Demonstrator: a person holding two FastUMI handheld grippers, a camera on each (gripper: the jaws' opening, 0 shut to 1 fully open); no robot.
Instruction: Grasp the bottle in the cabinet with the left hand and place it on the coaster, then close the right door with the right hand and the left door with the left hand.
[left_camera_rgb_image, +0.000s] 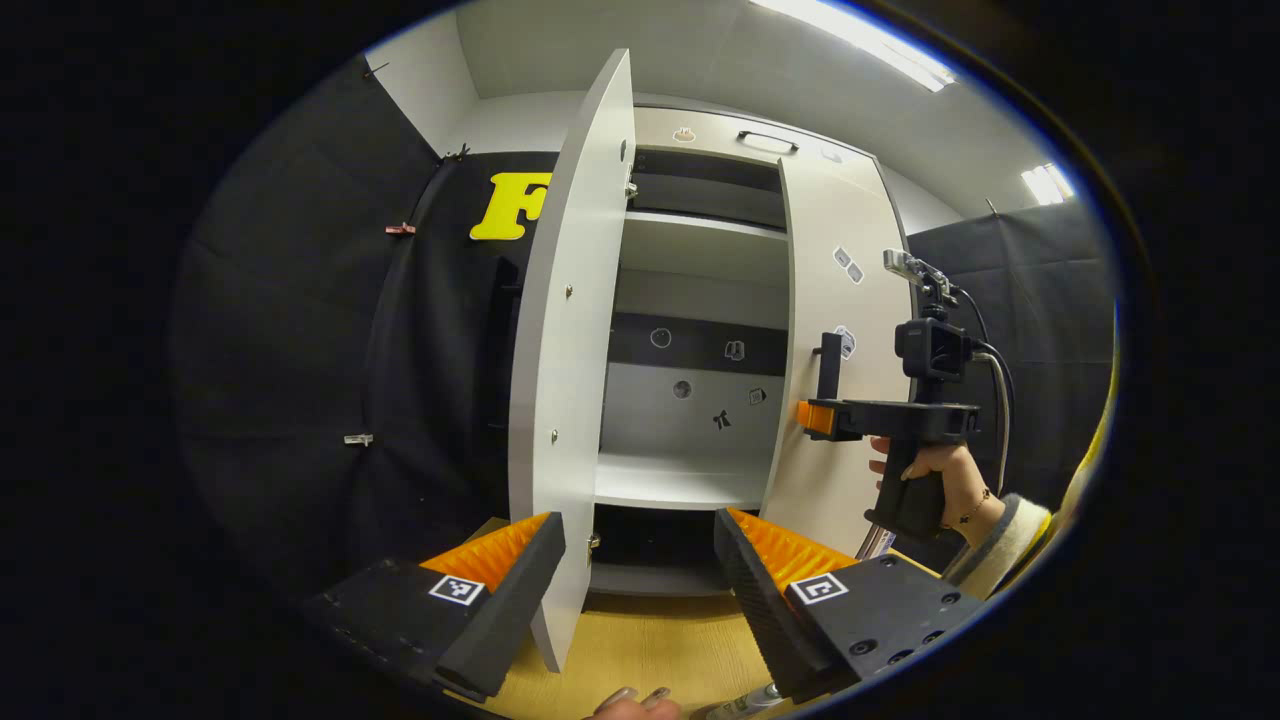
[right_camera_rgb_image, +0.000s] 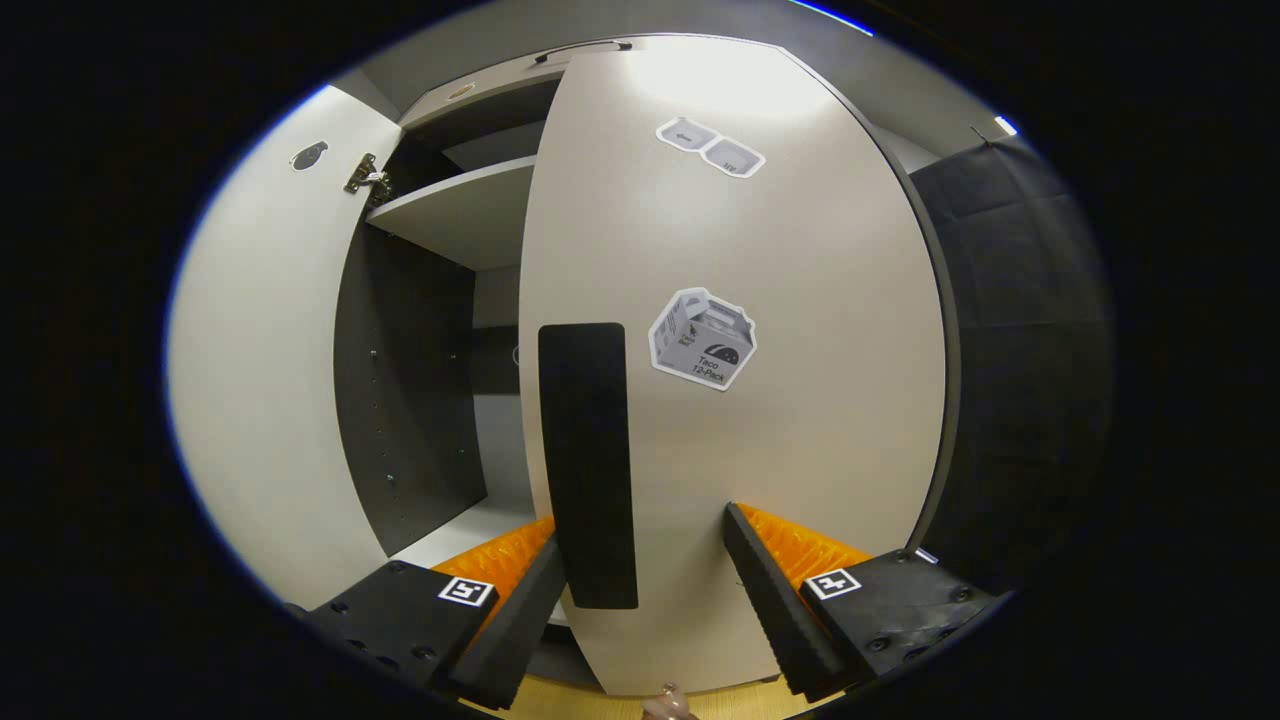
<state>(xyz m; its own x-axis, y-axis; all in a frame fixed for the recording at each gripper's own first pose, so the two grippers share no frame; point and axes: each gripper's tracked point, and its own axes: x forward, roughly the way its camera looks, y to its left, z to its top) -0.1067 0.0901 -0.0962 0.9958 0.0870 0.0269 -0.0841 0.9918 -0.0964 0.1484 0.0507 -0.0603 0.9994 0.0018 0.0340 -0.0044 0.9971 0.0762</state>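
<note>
Left gripper view: left gripper (left_camera_rgb_image: 640, 585) fingers are gaping empty, the left door (left_camera_rgb_image: 575, 350) standing upright, edge-on between them. Right gripper (right_camera_rgb_image: 640, 600) fingers are spread around the right door (right_camera_rgb_image: 740, 380) handle (right_camera_rgb_image: 590, 465); the bottle (left_camera_rgb_image: 745, 703) is cut off below.

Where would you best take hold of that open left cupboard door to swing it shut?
Probably the left door's free front edge, which stands edge-on just ahead of the left gripper. Its open jaws already straddle that thin panel, so coming straight on low down, then pushing sideways toward the cabinet, looks easiest.
</note>
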